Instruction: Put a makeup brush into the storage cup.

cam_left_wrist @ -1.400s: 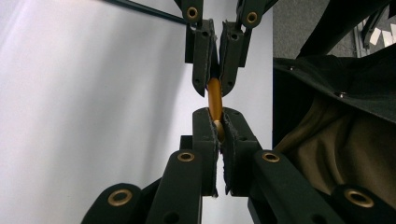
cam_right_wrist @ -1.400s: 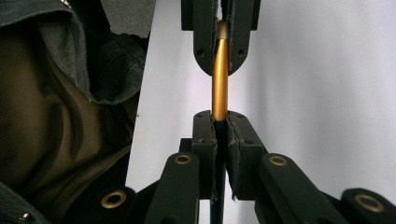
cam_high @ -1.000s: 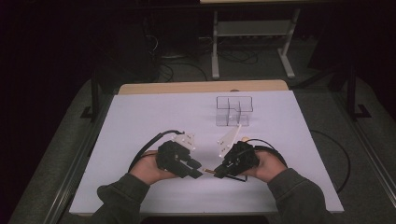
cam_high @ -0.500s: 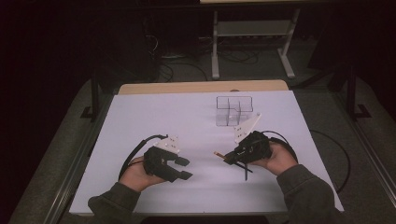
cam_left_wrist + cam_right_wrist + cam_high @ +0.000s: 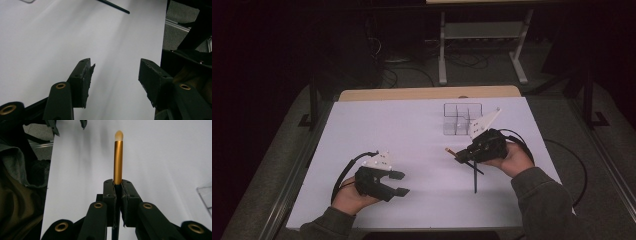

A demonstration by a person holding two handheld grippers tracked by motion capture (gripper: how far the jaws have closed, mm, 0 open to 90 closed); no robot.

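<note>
The right gripper (image 5: 117, 187) clamped a gold-ferruled brush (image 5: 118, 157) near the clear divided box (image 5: 460, 119); the left gripper (image 5: 113, 77) hung wide apart above the white counter (image 5: 412, 130).

Brightly lit white table (image 5: 412, 125) amid dark, murky surroundings; soft shadows, slight grain and blur.

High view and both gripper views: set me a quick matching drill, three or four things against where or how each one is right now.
Things:
1. left gripper
2. right gripper
3. clear divided box
4. brush

States:
A. stands at the far side of the white sheet
B. open, nothing between its fingers
C. gold ferrule pointing out past the fingers
D. shut on a thin handle

Pairs: 1-B, 2-D, 3-A, 4-C
</note>
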